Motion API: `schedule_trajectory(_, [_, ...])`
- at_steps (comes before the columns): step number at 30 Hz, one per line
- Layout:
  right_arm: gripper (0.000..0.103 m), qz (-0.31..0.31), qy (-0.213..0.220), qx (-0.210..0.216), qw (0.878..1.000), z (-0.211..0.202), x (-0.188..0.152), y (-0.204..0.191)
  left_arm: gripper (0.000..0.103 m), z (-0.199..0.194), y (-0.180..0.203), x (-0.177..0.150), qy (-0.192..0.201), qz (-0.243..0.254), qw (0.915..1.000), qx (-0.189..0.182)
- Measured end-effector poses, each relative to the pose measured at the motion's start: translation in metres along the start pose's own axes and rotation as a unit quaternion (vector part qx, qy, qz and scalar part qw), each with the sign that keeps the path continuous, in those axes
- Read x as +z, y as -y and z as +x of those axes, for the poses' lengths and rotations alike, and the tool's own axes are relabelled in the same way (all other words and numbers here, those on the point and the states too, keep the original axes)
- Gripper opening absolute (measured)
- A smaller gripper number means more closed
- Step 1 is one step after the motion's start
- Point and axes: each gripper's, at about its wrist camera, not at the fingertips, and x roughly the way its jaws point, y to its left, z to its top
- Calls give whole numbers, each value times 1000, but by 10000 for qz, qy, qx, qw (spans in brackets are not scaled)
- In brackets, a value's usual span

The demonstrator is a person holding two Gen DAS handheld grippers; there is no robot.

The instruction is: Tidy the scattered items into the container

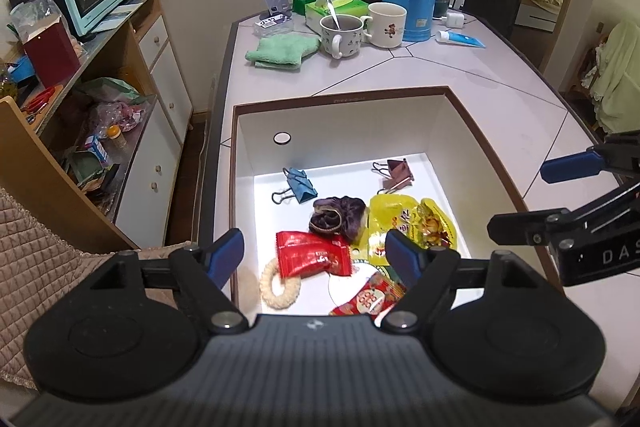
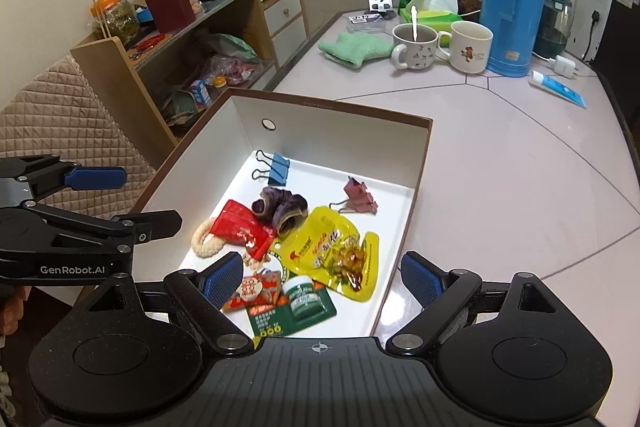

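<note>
Both grippers were matte black with silver pivot screws, round side housings and blue ribbed finger pads (image 2: 420,281), left gripper (image 2: 132,197) stamped "GenRobot.AI" in white.

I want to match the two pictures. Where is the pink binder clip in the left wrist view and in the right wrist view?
Left wrist view: the pink binder clip lies at the far right of the box floor, upper centre-right of the picture.
Right wrist view: the same clip lies near the box's right wall, just right of centre.
Shared landmark: the yellow snack packet lies just on the near side of the clip in both.
</note>
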Motion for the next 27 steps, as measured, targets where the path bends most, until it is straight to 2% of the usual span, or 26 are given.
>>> schedule_trajectory(11, [89,-11,-14,42,10000,-31,-22,-11,81,-32,15,-16,87,-53,9998,163])
schedule_trajectory(27, [89,-177,97,209,9996,-64,-53,-22,81,-70,38,-44,171,-43,9992,367])
